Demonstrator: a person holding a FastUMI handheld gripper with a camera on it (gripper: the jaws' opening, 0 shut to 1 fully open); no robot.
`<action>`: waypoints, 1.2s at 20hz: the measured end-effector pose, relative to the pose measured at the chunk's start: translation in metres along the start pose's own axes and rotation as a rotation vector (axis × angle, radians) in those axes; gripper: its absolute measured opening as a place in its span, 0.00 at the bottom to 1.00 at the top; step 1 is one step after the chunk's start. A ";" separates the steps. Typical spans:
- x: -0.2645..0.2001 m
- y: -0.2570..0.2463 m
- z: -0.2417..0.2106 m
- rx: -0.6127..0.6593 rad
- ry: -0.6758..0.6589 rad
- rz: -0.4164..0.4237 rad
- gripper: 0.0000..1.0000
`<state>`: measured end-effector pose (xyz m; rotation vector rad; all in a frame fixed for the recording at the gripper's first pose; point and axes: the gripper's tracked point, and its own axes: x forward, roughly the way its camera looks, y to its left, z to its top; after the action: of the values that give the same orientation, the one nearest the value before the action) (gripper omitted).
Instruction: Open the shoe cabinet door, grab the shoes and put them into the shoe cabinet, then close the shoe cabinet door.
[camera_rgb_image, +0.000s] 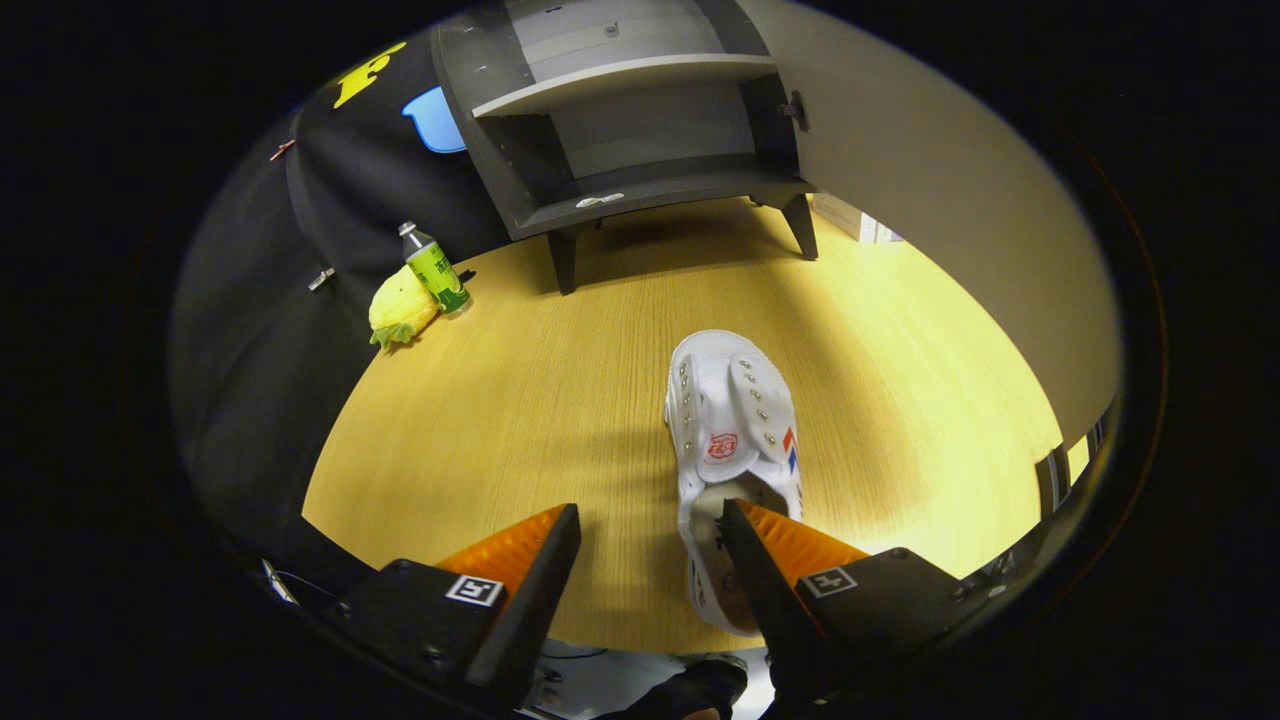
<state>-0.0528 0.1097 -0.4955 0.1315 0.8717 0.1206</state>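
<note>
Fingers (650, 540) spread, white shoe (732, 420) perhaps touching

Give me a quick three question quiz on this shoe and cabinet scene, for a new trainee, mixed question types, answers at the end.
1. True or false: the cabinet door is already open.
2. Multiple choice: where is the shoe relative to the gripper? A) gripped between both fingers B) by the right finger, which overlaps its heel, the left finger apart from it C) inside the cabinet
3. Fill in: beside the bottle, left of the cabinet, lies a yellow ____.

Key: 1 true; 2 B; 3 plush toy. The jaws stand open, and the shoe lies on the wooden table.
</note>
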 end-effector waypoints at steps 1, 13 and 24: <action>0.004 -0.001 0.000 -0.004 -0.007 -0.009 0.88; 0.069 -0.023 0.041 -0.070 -0.218 -0.125 0.61; 0.049 -0.035 0.085 -0.044 -0.223 -0.083 0.05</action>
<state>0.0458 0.0775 -0.4836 0.0660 0.6509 0.0457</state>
